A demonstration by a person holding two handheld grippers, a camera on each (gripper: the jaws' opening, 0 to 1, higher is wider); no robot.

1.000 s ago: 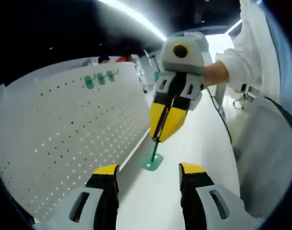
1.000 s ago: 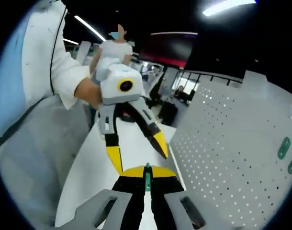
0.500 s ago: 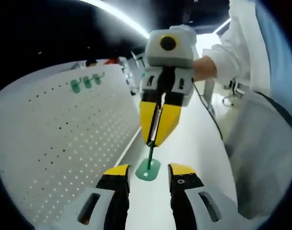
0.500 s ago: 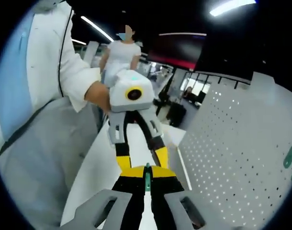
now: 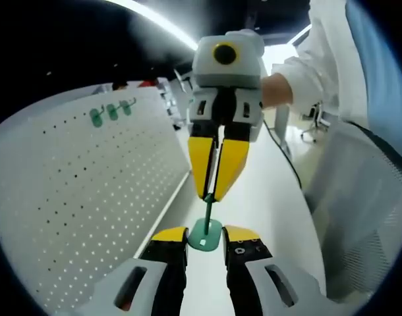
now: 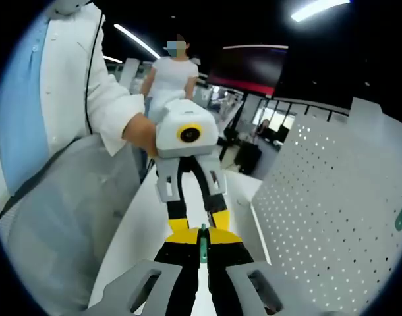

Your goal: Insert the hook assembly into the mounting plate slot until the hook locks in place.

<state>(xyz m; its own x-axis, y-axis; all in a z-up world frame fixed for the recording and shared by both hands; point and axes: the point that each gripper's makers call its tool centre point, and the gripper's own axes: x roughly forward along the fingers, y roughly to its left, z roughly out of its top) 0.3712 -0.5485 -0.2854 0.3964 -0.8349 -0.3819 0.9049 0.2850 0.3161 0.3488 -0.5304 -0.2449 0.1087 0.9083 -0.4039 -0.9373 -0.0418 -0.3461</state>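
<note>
In the left gripper view, the right hand-held gripper is being seen from the front, its yellow jaws clamped on the thin stem of the green hook. The hook's flat green base is being shown hanging just between the tips of the left hand-held gripper, whose jaws are standing apart on either side of it. Green hooks are being shown mounted near the top of the white pegboard.

In the right gripper view, the hook's stem is being seen end-on between the closed jaws, and the left hand-held gripper is being held by a hand above the white counter.
</note>
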